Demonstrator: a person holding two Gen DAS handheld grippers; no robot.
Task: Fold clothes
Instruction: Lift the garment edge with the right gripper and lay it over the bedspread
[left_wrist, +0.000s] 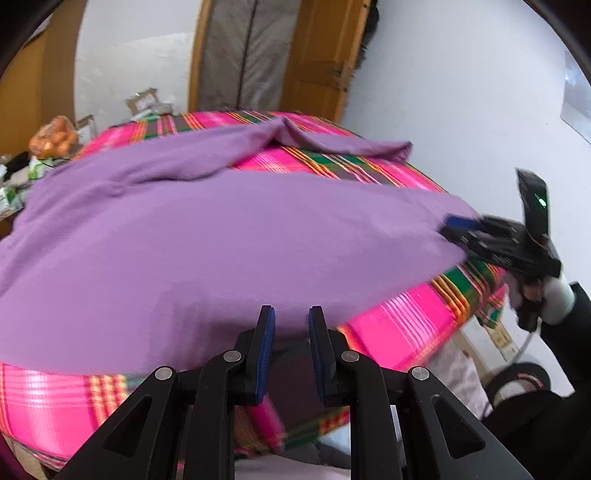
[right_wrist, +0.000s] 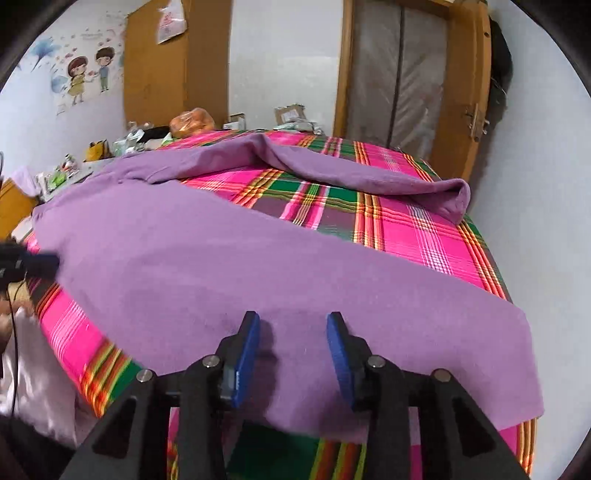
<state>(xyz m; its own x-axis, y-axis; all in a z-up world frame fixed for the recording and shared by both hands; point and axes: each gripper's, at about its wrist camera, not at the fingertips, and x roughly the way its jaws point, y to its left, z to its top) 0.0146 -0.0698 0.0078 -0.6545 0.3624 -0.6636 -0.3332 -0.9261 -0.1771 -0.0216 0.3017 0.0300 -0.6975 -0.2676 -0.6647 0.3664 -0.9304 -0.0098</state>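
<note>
Purple soft-knit garment (right_wrist: 229, 280) spread flat over pink-green plaid cloth-covered table (right_wrist: 424, 229), body taking up near and left part, one long sleeve (right_wrist: 369, 173) stretched along far side with folded-over cuff at far right corner. Near edge of garment draped just over near table edge.

Left gripper (left_wrist: 291, 317): black linkage arms, blue-padded fingers (left_wrist: 267, 343) set a narrow gap apart, not pressed together. Nothing pinched between pads; tips hovering just above near hem of purple garment, contact with fabric cannot tell. Plaid cloth visible below between arms.

Right gripper (right_wrist: 293, 325): blue-padded fingers (right_wrist: 341, 354) spread clearly wider than left pair, empty between. Tips over near right part of garment, no fabric clamped; touching or just above cannot tell. Same gripper in left wrist view (left_wrist: 461, 227) at right edge of garment, motion-blurred, held by white-gloved hand (left_wrist: 550, 295) with dark sleeve.

Left gripper tip also visible blurred at left edge in right wrist view (right_wrist: 40, 262), at left near edge of garment.

Far left: cluttered side surface with orange plastic bag (right_wrist: 192, 122) and packets. Far: wooden door frame (right_wrist: 458, 92), white wall.
</note>
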